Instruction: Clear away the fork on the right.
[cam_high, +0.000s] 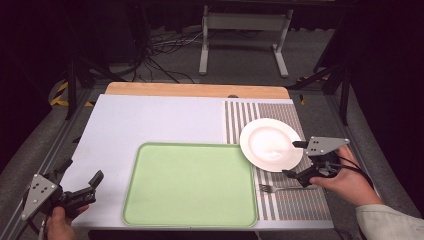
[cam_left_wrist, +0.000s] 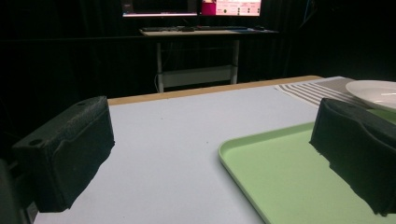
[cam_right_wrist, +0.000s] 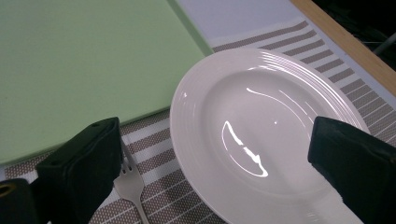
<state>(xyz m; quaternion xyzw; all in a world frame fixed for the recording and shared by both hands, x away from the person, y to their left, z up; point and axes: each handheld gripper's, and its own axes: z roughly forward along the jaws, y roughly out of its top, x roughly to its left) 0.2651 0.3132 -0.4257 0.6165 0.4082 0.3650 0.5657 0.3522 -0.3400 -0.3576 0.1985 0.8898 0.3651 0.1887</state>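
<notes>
Both tongs gaped empty over the tabletop (cam_high: 165, 117).
Right tongs (cam_high: 296, 159) straddled the white plate's (cam_high: 270, 144) rim; left tongs (cam_high: 80, 176) hovered beside the green tray (cam_high: 190, 184).

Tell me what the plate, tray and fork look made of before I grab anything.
Plate: glossy white glazed ceramic by the look, with sharp light reflections and ribbed rim; hard plastic is possible. Tray: matte pale green, likely plastic, with no glare and a rounded moulded rim. Fork: dull whitish, metal or plastic, cannot tell.

Dim room: grey floor (cam_high: 240, 60), tangled cables (cam_high: 165, 47), white-legged desk (cam_left_wrist: 196, 51) with lit monitors (cam_left_wrist: 191, 7).
</notes>
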